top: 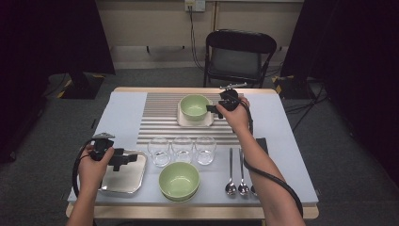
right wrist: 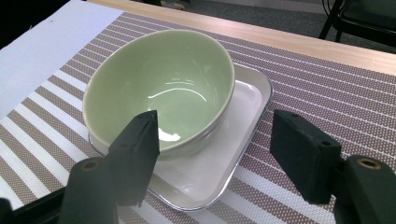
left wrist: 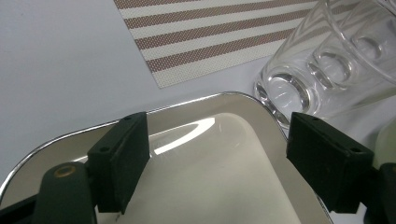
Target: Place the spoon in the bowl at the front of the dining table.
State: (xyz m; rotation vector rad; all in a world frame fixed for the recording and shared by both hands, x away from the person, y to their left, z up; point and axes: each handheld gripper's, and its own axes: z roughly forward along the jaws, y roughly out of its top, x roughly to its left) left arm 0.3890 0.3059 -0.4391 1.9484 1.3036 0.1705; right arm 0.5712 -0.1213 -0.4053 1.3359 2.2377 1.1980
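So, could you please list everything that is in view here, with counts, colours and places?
Bowls: 2, pale green; one on the far tray, one at the near edge.
Trays: 2, silvery, square; far one on the placemat, near one at the near left.
Glasses: 3, clear; in a row along the placemat's near edge.
Spoons: 2 plain to see, silver; near right.
Placemat: 1, brown and white stripes; far middle.
Table: 1, pale top with wooden edge.
Chair: 1, black; behind the table.
Left gripper: 1, black, open; over the near tray.
Right gripper: 1, black, open; beside the far bowl.
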